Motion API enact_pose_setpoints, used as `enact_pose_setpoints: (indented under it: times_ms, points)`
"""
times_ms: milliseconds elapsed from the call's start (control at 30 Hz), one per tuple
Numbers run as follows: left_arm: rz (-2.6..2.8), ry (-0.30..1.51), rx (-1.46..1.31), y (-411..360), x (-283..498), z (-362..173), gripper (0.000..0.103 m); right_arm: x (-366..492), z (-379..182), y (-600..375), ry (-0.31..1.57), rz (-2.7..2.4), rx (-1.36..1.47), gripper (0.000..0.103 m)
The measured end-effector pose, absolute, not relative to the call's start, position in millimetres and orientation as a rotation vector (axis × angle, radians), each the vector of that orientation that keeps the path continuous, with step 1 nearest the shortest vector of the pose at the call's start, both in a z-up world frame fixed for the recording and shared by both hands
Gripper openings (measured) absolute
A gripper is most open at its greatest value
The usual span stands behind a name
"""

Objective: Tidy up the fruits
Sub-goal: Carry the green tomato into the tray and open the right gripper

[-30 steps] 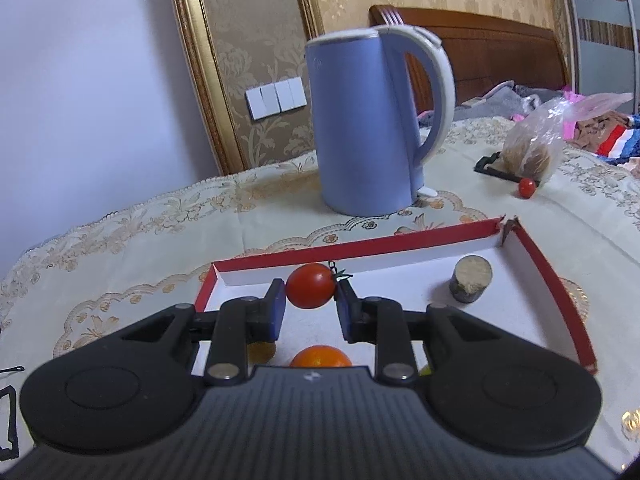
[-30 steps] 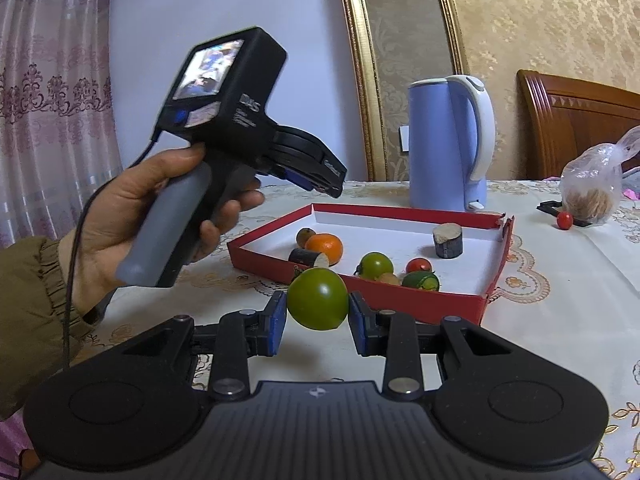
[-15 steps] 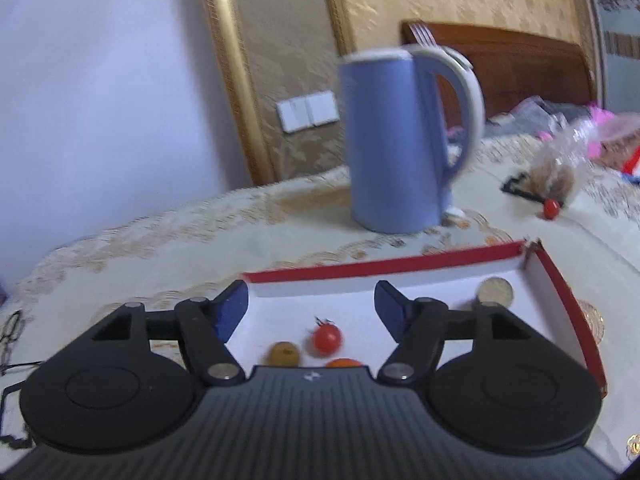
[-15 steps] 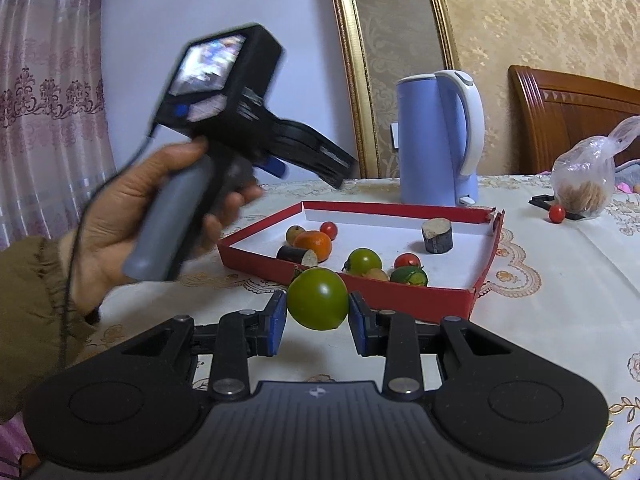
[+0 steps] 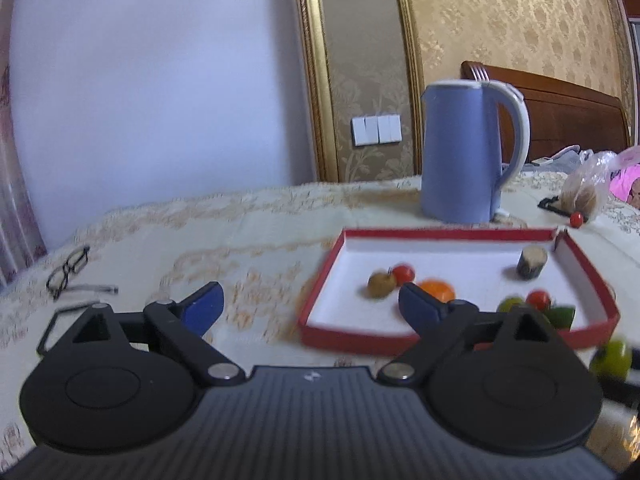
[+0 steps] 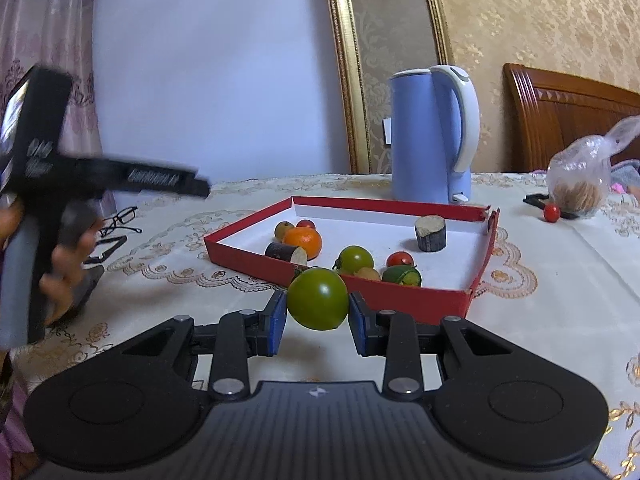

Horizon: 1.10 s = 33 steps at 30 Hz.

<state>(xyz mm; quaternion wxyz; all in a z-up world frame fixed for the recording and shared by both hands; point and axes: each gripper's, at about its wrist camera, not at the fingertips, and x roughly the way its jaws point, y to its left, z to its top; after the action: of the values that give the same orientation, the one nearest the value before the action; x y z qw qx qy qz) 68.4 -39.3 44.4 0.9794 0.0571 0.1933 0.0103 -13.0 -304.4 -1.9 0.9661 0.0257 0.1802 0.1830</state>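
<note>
The right gripper (image 6: pixel 318 316) is clamped on a green tomato (image 6: pixel 318 298), held clear of the tablecloth (image 6: pixel 540 320) just short of the near wall of the red tray (image 6: pixel 424 300), in position for loading. The left gripper (image 5: pixel 308 308) has just been opening; its fingers stand wide apart with nothing between them, over the tablecloth off the tray's left wall. A small red tomato (image 5: pixel 402 273) lies inside the tray beside a brownish fruit (image 5: pixel 381 284) and an orange (image 5: pixel 438 289), near the left wall.
</note>
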Motion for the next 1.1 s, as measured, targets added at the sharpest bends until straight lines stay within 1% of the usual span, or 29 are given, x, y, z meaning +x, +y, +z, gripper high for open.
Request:
enact_pose_setpoints:
  times_ms: [167,300,400,600,833,900,967,1100]
  points:
    - [0.001,0.428,0.067,-29,62,26,0.094,1,10,-302,0.352,0.342,0.006,0.033]
    - [0.003,0.437,0.064,-28,61,15,0.097,25,17,-298,0.365,0.322,-0.018,0.033]
    - [0.004,0.453,0.060,-27,64,9,0.097,43,19,-292,0.375,0.316,-0.035,0.033]
    - [-0.002,0.471,0.050,-23,64,3,0.098,81,22,-286,0.396,0.279,-0.029,0.033]
    - [-0.016,0.472,0.042,-21,63,1,0.099,129,14,-286,0.467,0.212,0.012,0.033]
    - [-0.022,0.469,0.043,-21,62,1,0.100,137,11,-285,0.478,0.195,0.015,0.033]
    - [-0.024,0.466,0.045,-22,61,1,0.103,143,10,-284,0.484,0.184,0.017,0.033]
    - [-0.017,0.461,0.052,-23,60,0,0.103,152,11,-280,0.489,0.173,0.018,0.033]
